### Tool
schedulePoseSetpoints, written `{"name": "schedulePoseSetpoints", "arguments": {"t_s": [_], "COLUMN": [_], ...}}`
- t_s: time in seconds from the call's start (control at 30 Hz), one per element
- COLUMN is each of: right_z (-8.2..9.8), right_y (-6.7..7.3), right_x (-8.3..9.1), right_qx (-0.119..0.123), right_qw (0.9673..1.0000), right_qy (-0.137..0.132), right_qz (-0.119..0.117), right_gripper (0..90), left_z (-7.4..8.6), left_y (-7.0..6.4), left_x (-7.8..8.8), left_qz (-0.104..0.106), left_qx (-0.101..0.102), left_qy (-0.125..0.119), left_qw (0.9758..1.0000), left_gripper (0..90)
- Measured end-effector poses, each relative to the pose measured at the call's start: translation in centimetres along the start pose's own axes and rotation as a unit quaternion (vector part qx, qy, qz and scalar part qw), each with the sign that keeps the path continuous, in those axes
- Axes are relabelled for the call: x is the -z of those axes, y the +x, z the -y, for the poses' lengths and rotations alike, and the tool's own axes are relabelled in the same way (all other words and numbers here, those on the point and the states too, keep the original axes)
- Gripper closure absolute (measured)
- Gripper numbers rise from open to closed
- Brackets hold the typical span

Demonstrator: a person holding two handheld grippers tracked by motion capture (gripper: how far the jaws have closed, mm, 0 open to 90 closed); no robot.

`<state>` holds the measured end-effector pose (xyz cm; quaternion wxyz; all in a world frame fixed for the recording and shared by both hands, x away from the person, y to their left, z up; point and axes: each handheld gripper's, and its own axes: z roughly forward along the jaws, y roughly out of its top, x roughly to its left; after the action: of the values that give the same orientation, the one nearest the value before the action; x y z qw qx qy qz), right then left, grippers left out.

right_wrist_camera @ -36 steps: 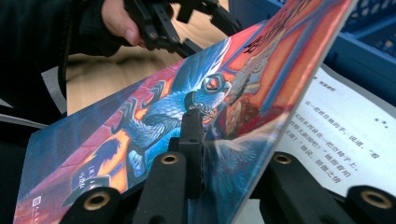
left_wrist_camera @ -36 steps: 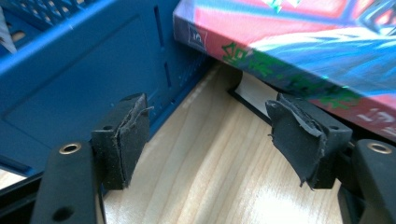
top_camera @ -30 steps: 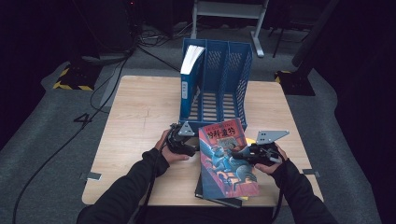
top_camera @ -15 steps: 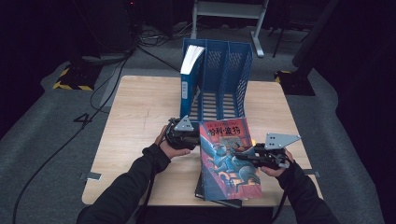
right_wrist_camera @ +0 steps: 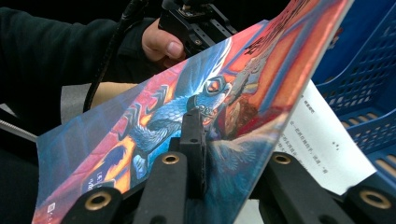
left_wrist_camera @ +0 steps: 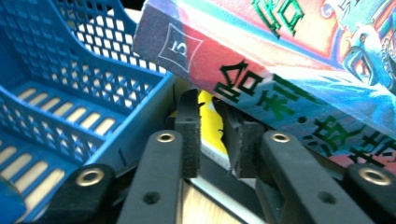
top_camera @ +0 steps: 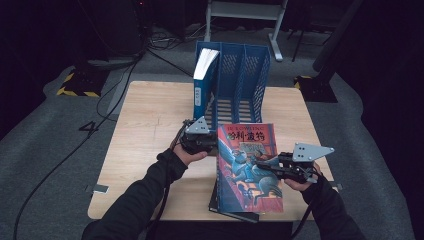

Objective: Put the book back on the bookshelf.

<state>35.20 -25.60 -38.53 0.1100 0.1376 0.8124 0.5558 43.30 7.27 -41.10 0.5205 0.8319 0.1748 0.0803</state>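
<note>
High view shows the book (top_camera: 250, 170) lifted just before the blue rack (top_camera: 235, 82); the right gripper (top_camera: 267, 167) pinches its cover, the left gripper (top_camera: 212, 145) has just closed beside its spine, seemingly on nothing; it looks heavy and floppy

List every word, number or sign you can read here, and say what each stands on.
"5": in a diamond on the book spine.
"哈利·波": green, along that spine.
"4": floor mark left of the table.
Too small to read: print on the white page, label on the blue folder.
</note>
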Motion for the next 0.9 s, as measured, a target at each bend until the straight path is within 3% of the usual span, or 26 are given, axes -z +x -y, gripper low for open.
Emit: {"name": "schedulePoseSetpoints", "arguments": {"t_s": [0.13, 0.27, 0.43, 0.63, 0.9], "right_z": [-0.2, -0.1, 0.4, 0.5, 0.2], "right_y": [0.0, -0.1, 0.3, 1.9, 2.4], "right_x": [0.2, 0.3, 0.4, 0.8, 2.1], "right_qx": [0.006, 0.005, 0.005, 0.026, 0.039], "right_qw": [0.9999, 0.9997, 0.9997, 0.9990, 0.9970], "right_qy": [-0.010, -0.022, -0.023, -0.023, -0.041], "right_qz": [0.007, 0.008, 0.008, 0.028, 0.052], "right_gripper": [77.4, 77.2, 76.8, 77.5, 80.1], "left_z": [-1.0, -1.4, -1.2, -1.6, -3.9], "left_y": [0.1, 0.3, 0.6, 0.8, 0.2], "left_x": [0.0, 0.0, -0.3, -0.3, 0.2], "left_qz": [0.000, 0.016, 0.039, 0.044, 0.047], "left_qx": [-0.014, -0.017, -0.003, 0.011, -0.017], "left_qy": [0.002, -0.003, -0.005, -0.018, -0.030], "left_qw": [0.9999, 0.9997, 0.9992, 0.9988, 0.9983], "left_gripper": [83.0, 87.2, 86.9, 83.7, 86.9]}}
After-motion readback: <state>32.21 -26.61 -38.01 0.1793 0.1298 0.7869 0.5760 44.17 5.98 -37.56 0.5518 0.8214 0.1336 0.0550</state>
